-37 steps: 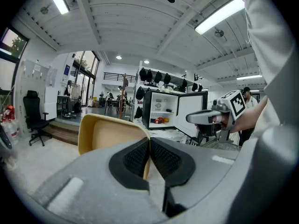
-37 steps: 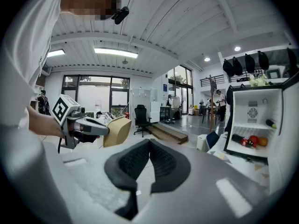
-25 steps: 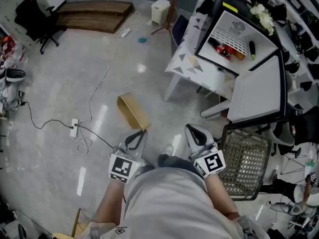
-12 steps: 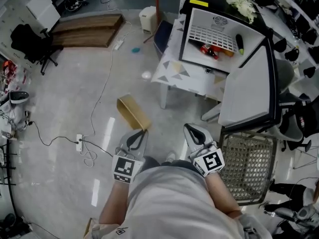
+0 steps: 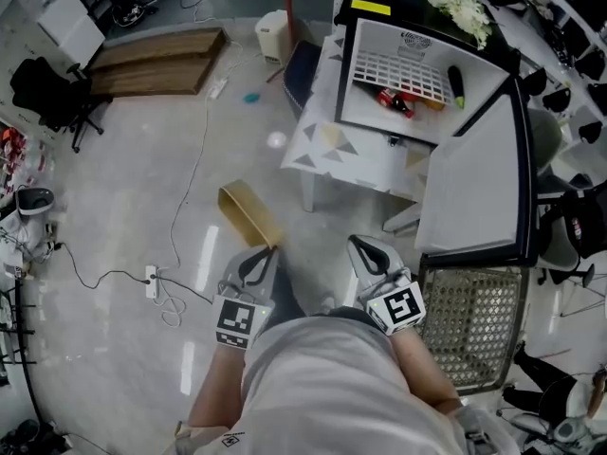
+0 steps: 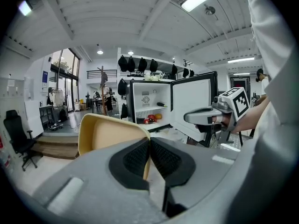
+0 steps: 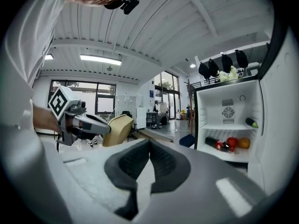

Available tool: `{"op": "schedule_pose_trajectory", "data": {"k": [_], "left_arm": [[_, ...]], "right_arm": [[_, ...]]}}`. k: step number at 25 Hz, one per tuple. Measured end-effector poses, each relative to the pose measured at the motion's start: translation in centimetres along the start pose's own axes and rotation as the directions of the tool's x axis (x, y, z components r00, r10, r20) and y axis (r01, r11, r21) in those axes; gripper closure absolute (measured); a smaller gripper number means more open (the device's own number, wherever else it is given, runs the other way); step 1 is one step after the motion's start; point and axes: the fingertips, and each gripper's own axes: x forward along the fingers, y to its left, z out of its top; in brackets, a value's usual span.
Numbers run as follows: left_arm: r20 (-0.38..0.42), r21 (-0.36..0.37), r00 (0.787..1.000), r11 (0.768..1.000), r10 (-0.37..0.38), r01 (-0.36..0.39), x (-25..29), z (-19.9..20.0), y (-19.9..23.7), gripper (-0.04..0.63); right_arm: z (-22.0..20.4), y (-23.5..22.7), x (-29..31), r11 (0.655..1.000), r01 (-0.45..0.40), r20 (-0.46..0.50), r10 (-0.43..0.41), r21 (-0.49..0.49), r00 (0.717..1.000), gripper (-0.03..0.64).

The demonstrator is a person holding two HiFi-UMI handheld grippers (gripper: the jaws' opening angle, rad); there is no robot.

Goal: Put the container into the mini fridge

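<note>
A tan, open-topped container sticks out ahead of my left gripper, whose jaws are shut on its rim. In the left gripper view the container fills the space just past the left gripper, one wall pinched between the pads. The mini fridge stands open on a white table ahead and to the right, its door swung wide. My right gripper is beside the left one, shut with nothing in it. From the right gripper I see the fridge interior.
A wire basket sits on the floor right of my right gripper. A cable and power strip lie on the floor at left. Inside the fridge are a red bottle and a dark green item. A wooden platform lies far left.
The fridge and table have drifted lower and leftward in the head view as the person moves toward them. Both grippers keep their pose, and the container stays in the left one.
</note>
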Motion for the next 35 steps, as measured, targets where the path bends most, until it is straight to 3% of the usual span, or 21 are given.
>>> {"op": "schedule_pose_trajectory", "data": {"k": [13, 22, 29, 35], "left_arm": [[0.028, -0.008, 0.997, 0.997, -0.07, 0.071, 7.8, 1.5, 14.8, 0.578], [0.043, 0.008, 0.987, 0.988, -0.157, 0.157, 10.6, 2.2, 23.4, 0.578], [0.043, 0.016, 0.974, 0.975, -0.221, 0.221, 11.9, 2.2, 26.0, 0.578], [0.029, 0.034, 0.952, 0.952, -0.306, 0.305, 14.1, 2.3, 24.7, 0.578]], "right_arm": [[2.6, -3.0, 14.6, 0.998, 0.059, -0.05, -0.06, -0.02, 0.997, 0.614], [4.8, -3.7, 23.0, 0.988, 0.148, -0.074, -0.151, -0.035, 0.986, 0.613], [4.6, -3.6, 25.3, 0.978, 0.207, -0.103, -0.209, -0.033, 0.972, 0.613], [4.6, -5.0, 25.1, 0.961, 0.276, -0.099, -0.277, -0.022, 0.956, 0.614]]}}
